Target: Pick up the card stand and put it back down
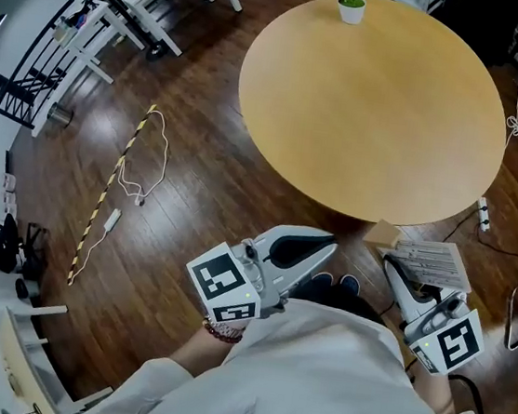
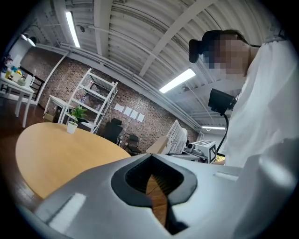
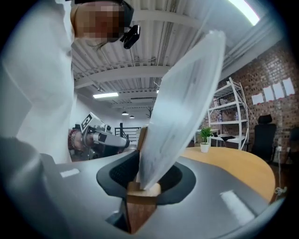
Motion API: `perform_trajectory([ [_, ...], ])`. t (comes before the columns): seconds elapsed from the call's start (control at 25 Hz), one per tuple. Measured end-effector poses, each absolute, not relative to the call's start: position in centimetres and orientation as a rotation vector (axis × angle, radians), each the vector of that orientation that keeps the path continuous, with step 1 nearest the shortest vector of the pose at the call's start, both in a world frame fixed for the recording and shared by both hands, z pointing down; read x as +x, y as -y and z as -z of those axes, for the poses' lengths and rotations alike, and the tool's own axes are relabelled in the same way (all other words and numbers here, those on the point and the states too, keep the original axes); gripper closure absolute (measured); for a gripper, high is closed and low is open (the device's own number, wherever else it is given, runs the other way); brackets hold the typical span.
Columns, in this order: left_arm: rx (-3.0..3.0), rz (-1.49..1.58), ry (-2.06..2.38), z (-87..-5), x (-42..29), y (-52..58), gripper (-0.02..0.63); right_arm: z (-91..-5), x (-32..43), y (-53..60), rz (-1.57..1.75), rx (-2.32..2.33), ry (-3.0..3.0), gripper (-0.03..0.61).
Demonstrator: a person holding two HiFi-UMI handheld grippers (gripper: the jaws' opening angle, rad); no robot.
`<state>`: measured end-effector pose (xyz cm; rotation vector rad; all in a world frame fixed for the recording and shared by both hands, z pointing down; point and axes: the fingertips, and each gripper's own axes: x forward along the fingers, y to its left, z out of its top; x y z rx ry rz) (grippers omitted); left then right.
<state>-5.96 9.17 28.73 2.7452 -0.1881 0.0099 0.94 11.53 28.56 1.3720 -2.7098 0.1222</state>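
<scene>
Holding the card stand (image 1: 418,259) by its wooden base, the right gripper (image 1: 391,263) has its jaws clamped (stand off the surface (image 1: 374,112), near the person). Left gripper (image 1: 327,244) jaws closed, empty. Step 1 judged done; step 2 calls for an upright set-down.

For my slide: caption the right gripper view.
Right gripper clamps the wooden-block card stand with its white printed card; round tan wooden table and small green potted plant behind.
</scene>
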Motion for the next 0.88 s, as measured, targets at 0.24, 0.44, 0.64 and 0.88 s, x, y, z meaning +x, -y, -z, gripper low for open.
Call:
perform_trajectory([
  [0.24, 2.762, 0.062, 0.047, -27.7, -1.8, -12.1, 0.630, -27.4, 2.9, -13.8, -0.073, 1.379, 2.723, 0.465],
  [0.44, 2.882, 0.019, 0.086, -26.3, -0.1, -12.3, 0.623, -26.9, 5.3, -14.1, -0.069, 1.415, 2.698, 0.465],
  [0.64, 2.799, 0.060, 0.108, -26.8, -0.8, -11.8, 0.621, -27.3, 5.6, -14.3, -0.082, 1.432, 2.705, 0.463],
  [0.88, 2.777, 0.052, 0.120, -27.5, -0.5, -11.7, 0.621, -27.2, 7.1, -13.6, -0.151, 1.476, 2.681, 0.463],
])
